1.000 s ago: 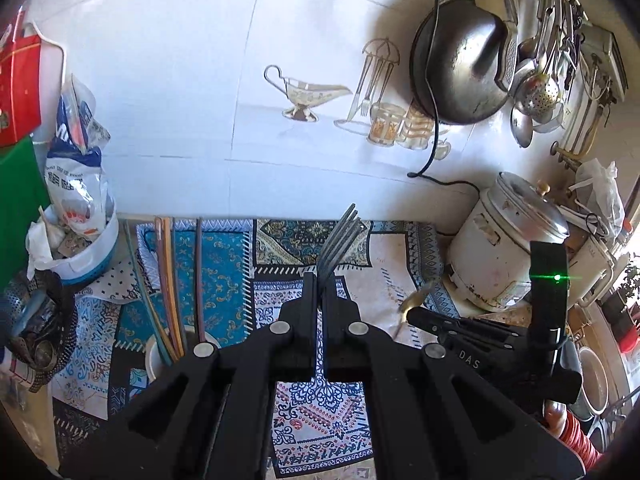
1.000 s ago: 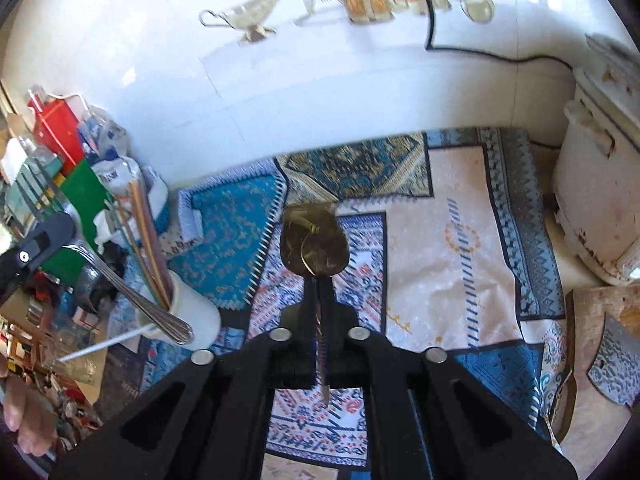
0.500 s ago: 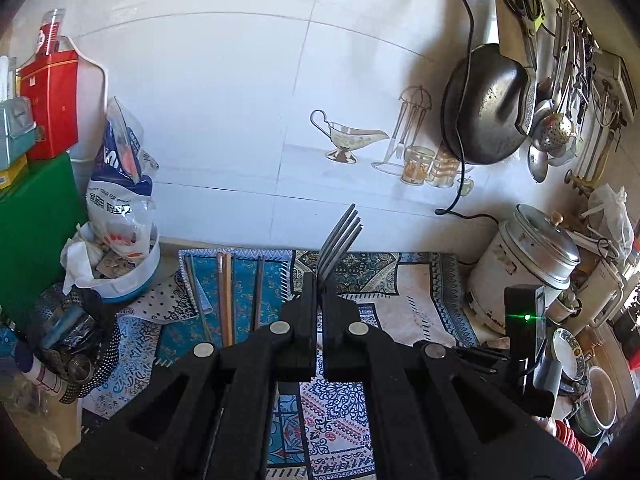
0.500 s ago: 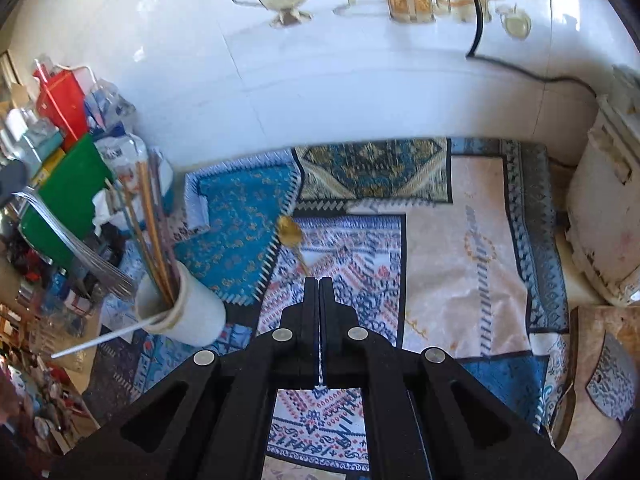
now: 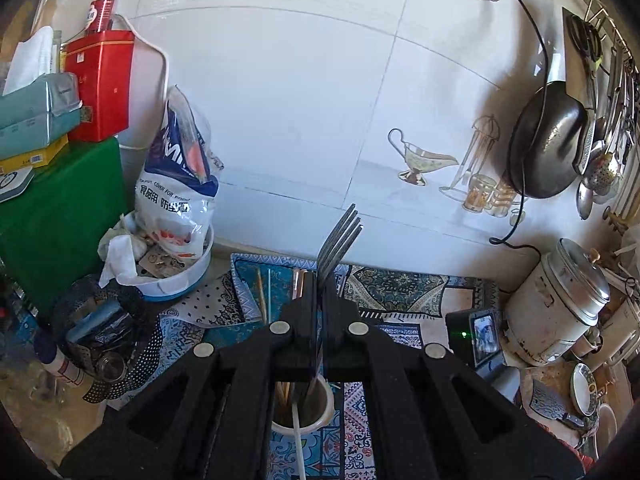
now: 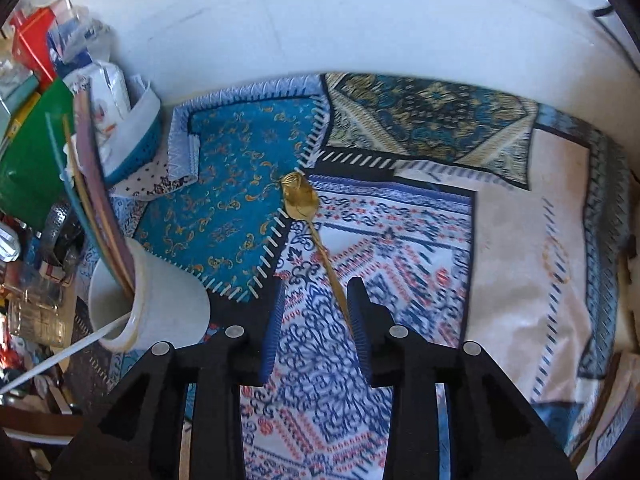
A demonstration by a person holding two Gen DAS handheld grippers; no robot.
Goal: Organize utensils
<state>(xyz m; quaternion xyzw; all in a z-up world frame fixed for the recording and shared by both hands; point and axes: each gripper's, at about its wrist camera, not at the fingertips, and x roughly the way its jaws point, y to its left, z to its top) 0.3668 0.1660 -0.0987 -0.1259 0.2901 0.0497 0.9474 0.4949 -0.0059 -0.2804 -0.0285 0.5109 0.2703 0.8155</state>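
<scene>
Left wrist view: the left claw (image 5: 319, 322) is clamped on a steel fork (image 5: 338, 242), tines up and tilted slightly right, the handle passing down between the closed fingers. Directly below the claw a white utensil cup (image 5: 303, 412) is seen, already stocked with chopsticks (image 5: 285, 394) and a white straw (image 5: 298, 436); the fork's lower end appears to reach the cup's mouth, though whether it rests inside cannot be told. The cup stands on a patterned cloth (image 5: 400, 288) covering the worktop, with a rice cooker (image 5: 556, 304) well off to the right and a wok (image 5: 546, 152) hung on the tiled wall.

Right wrist view: the right claw (image 6: 315, 316) is held apart and empty above the cloth. A gold spoon (image 6: 306, 208) lies flat on the cloth, bowl away from the camera, its handle running back toward the right finger (image 6: 360, 320) and seeming to touch or pass just beside it. The white cup stands at the left, apart from the spoon.

The task is judged partly done: chopsticks and straw are stowed, the fork is about to be released into the cup, and the spoon is left to be picked up and placed.
</scene>
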